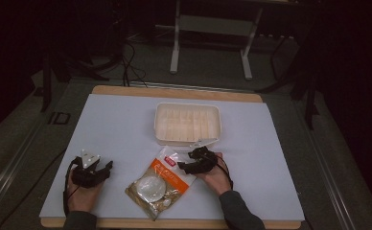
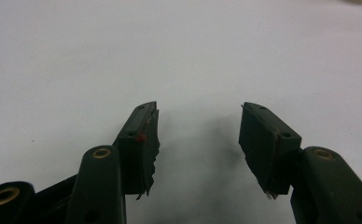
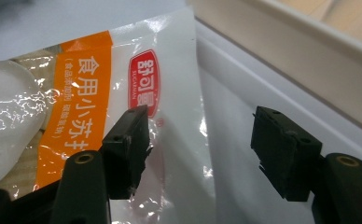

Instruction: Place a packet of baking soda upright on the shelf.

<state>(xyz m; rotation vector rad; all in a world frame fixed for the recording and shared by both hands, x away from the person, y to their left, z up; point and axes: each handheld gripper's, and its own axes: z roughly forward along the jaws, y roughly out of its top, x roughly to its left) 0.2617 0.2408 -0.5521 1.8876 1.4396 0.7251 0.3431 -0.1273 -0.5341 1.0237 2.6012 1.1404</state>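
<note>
Plastic bag [image 3: 137, 93] edge lies between the gaping right tongs [image 3: 202, 149], pads not pressing. Left tongs [image 2: 198, 140] gape over bare counter [image 2: 179, 60]

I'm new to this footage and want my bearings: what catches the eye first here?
The orange-and-white printed pouch lies near the front of the white table, with the right gripper at its upper corner, jaws open and its edge between them. Just behind it sits a cream plastic bin, and the left gripper rests open on bare table to the left.
</note>
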